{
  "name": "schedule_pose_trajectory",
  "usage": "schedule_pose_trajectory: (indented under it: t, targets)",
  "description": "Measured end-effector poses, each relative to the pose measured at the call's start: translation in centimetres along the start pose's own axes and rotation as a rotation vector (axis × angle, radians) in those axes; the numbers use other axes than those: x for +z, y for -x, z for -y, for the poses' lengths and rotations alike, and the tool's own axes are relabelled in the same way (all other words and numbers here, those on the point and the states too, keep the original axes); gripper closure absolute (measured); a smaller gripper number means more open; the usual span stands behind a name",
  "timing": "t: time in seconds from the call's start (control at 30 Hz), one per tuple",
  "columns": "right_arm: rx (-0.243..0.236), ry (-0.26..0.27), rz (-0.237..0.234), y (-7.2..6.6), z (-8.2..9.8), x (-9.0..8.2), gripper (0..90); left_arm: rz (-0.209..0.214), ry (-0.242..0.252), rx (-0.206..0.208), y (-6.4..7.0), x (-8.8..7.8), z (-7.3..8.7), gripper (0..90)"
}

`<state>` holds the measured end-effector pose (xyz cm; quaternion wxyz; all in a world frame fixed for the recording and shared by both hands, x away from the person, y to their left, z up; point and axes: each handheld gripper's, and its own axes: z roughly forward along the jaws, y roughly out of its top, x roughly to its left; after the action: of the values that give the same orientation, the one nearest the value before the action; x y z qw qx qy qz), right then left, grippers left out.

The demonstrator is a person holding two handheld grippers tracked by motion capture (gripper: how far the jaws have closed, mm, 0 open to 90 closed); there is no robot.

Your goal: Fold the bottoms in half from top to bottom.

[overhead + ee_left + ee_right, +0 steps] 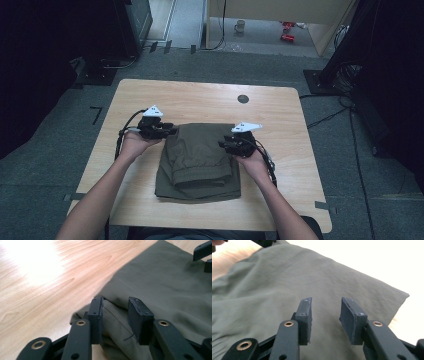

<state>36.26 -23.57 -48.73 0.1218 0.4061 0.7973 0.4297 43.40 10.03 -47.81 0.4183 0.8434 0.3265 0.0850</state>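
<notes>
Where the desk (150, 95) carries its load, there is one folded olive garment (200, 162) and two grippers. The garment lies at the middle of the desk, nearer the near edge than the far one. The left gripper (172, 131) sits at the garment's far-left corner, jaws parted over the cloth's edge, pinching nothing. The right gripper (223, 145) is at the garment's right edge, jaws likewise spread above the cloth, which lies loose beneath them.

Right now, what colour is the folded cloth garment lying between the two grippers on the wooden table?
Olive green, plain with no pattern: the folded cloth garment shows it best in the high view.
</notes>
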Motion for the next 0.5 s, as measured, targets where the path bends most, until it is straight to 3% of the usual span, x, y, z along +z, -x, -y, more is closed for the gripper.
schedule_pose_trajectory:
  t: [0.2, 0.33, 0.43, 0.5]
  targets:
    - [-0.003, -0.004, 0.026, 0.6, -0.2, 1.3, 58.3, -0.023, -0.025, 0.025, -0.3, 1.9, 0.4, 64.9]
    - [-0.028, -0.067, 0.029, 0.5, 0.3, 2.3, 57.3, -0.048, -0.062, 0.066, -0.2, 2.7, 0.9, 66.5]
    - [-0.050, -0.090, 0.039, 0.3, 0.6, 2.6, 56.4, -0.063, -0.065, 0.087, -0.2, 2.9, 1.3, 73.7]
    - [-0.061, -0.107, 0.044, 0.3, 0.8, 2.8, 56.1, -0.068, -0.070, 0.087, -0.4, 2.9, 1.3, 83.5]
